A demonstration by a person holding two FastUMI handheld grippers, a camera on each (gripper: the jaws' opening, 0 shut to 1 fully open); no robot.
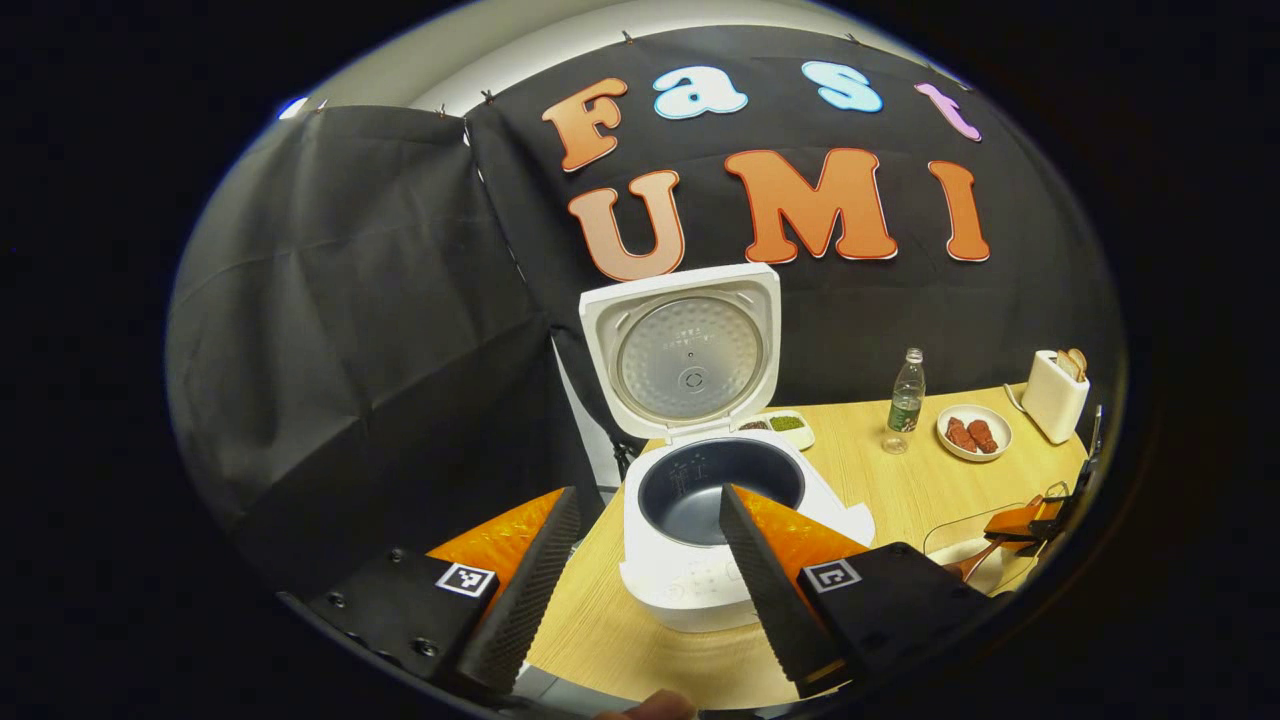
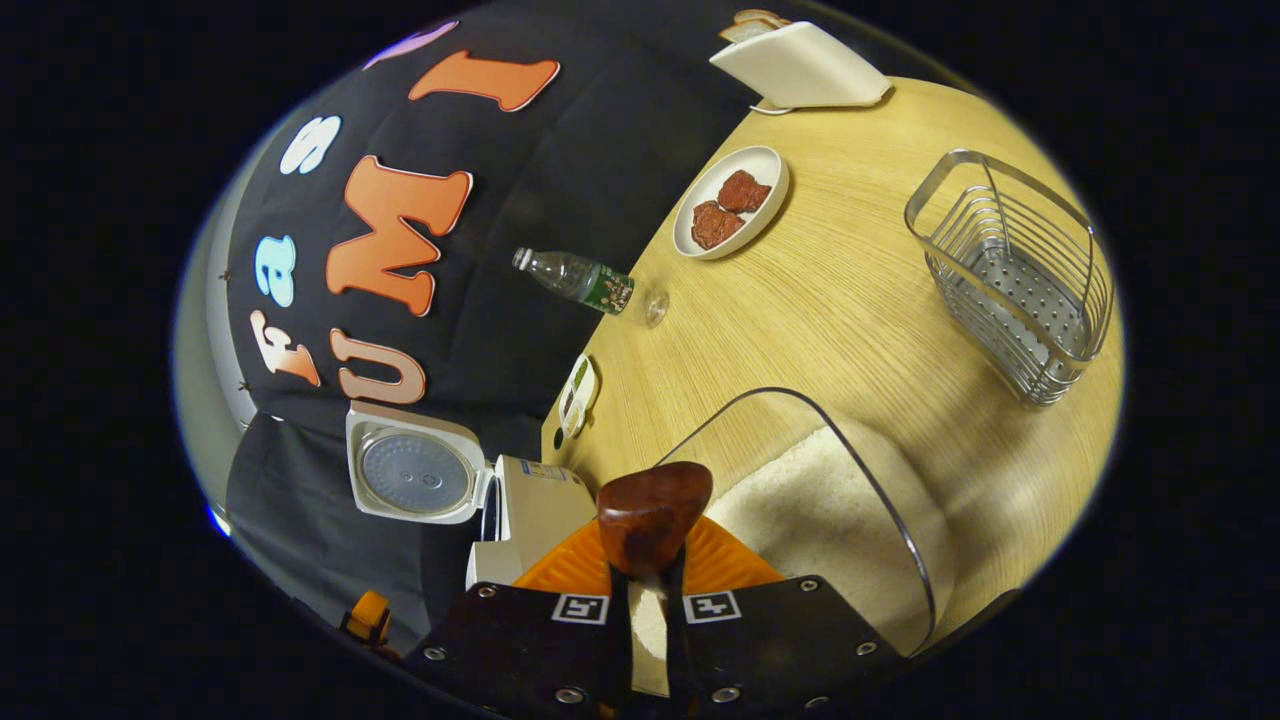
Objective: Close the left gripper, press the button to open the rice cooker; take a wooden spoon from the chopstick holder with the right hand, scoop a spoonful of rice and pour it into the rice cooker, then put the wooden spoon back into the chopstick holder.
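Observation:
The white rice cooker (image 1: 700, 570) stands with its lid (image 1: 685, 350) raised and its dark inner pot (image 1: 715, 485) exposed. My left gripper (image 1: 650, 590) is open, its fingers either side of the cooker's front, a little short of it. My right gripper (image 2: 648, 595) is shut on the wooden spoon (image 2: 652, 515), whose head is over the near rim of the glass bowl of rice (image 2: 830, 500). The wire chopstick holder (image 2: 1020, 275) stands beyond the bowl. The left gripper view has the right gripper (image 1: 1050, 510) at the far right, over the bowl (image 1: 960, 545).
On the wooden table (image 2: 850, 300) stand a plastic bottle (image 2: 580, 280), a plate of red meat (image 2: 730, 200), a white toaster with bread (image 2: 800, 65) and a small dish (image 2: 578, 395) behind the cooker (image 2: 525, 510). Black cloth walls off the back.

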